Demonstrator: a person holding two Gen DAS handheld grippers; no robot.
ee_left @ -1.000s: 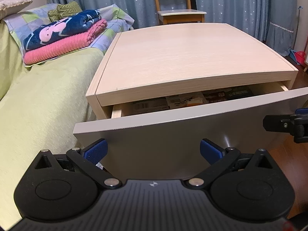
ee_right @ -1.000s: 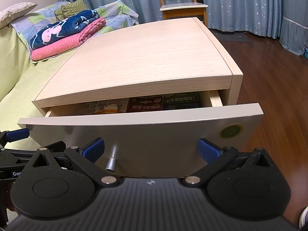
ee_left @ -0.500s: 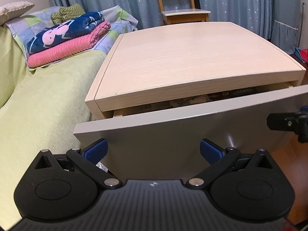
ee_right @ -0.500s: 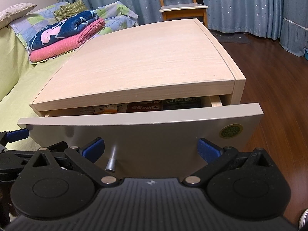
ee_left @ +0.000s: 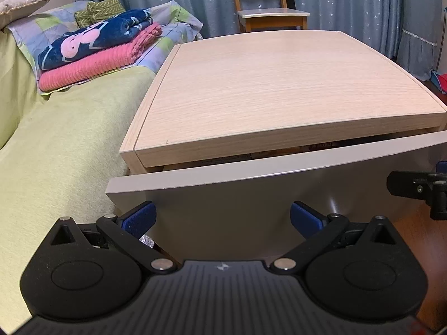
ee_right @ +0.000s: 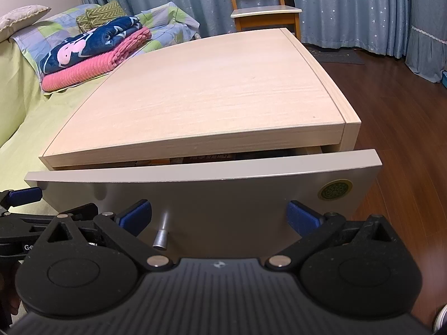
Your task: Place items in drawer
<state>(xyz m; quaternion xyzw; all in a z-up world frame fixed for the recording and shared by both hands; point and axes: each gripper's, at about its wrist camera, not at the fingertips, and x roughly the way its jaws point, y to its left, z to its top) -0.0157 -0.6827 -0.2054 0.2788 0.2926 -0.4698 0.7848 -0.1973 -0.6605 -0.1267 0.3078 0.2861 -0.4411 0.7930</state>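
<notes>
A light wooden cabinet [ee_left: 279, 83] [ee_right: 209, 89] has a grey-fronted drawer [ee_left: 251, 195] [ee_right: 223, 195] pulled out only a narrow slit. Printed packets [ee_right: 212, 157] show through the slit. My left gripper [ee_left: 222, 217] is open, its blue pads right up against the drawer front's left half. My right gripper [ee_right: 219, 216] is open too, against the right half, with nothing between its fingers. A metal knob [ee_right: 161, 234] sticks out of the front near the right gripper's left finger. The right gripper's tip [ee_left: 419, 187] shows at the edge of the left wrist view.
A green-covered bed [ee_left: 56, 153] lies left of the cabinet, with folded pink and navy blankets [ee_left: 97, 50] on it. A wooden chair [ee_left: 268, 14] and blue curtains [ee_right: 349, 5] stand behind. Dark wood floor [ee_right: 396, 106] runs to the right.
The drawer has slid inward: the gap that showed a row of packets has narrowed to a slit. Both grippers moved forward with the drawer front and stayed open.
</notes>
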